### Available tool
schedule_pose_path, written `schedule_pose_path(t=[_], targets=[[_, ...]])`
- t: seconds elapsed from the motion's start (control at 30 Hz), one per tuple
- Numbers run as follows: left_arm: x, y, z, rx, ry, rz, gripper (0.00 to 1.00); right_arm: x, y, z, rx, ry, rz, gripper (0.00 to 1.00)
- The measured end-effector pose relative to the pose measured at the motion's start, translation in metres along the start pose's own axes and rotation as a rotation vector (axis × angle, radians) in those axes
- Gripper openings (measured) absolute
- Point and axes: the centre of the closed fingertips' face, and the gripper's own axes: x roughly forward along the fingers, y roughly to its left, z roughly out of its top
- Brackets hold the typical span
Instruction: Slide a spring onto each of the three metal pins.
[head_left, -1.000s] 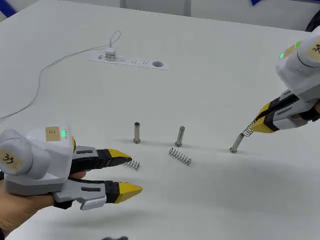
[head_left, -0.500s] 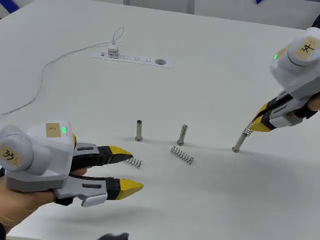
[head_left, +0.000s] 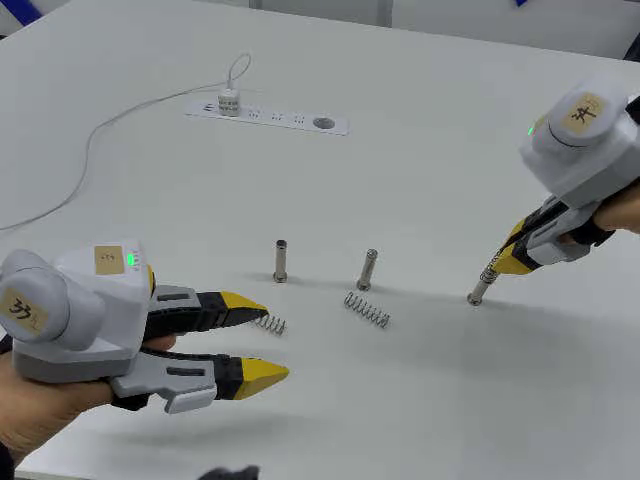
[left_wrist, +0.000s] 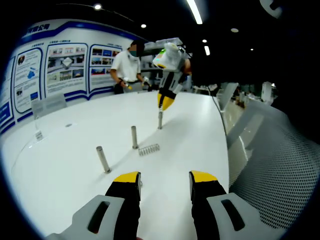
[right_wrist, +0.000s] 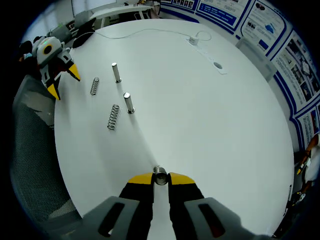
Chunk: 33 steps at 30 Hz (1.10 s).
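Step one under way: right tool (head_left: 500, 265) clamped on spring (head_left: 489, 275), coil riding the pin (head_left: 477, 296) just below its tips. Next: push down, let go. Left tool (head_left: 276, 340) jaws apart, loose spring (head_left: 270, 323) just beside its upper tip.

Three bare steel pins stand in a row mid-table (head_left: 430, 400), well off every edge. The left pin (head_left: 280, 261) and middle pin (head_left: 368, 270) carry nothing. The third spring (head_left: 489, 273) sits over the top of the right pin (head_left: 479, 293), pinched by the right gripper (head_left: 497, 265). The long spring (head_left: 366, 310) lies flat just nearside of the middle pin, and the short spring (head_left: 269, 322) lies nearside of the left pin.
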Motion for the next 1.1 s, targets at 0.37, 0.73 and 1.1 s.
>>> schedule_pose_path(t=[0.37, 0.73, 1.1], targets=[[-0.001, 0.000, -0.001, -0.001, 0.002, 0.002, 0.40, 0.019, 0.005, -0.006, 0.014, 0.029, 0.017, 0.12], [-0.002, 0.001, -0.001, -0.002, 0.005, 0.006, 0.40, 0.028, 0.008, -0.011, 0.021, 0.048, 0.023, 0.12], [-0.003, 0.001, 0.001, -0.001, 0.003, 0.011, 0.40, 0.024, 0.009, -0.011, 0.026, 0.021, 0.019, 0.17]])
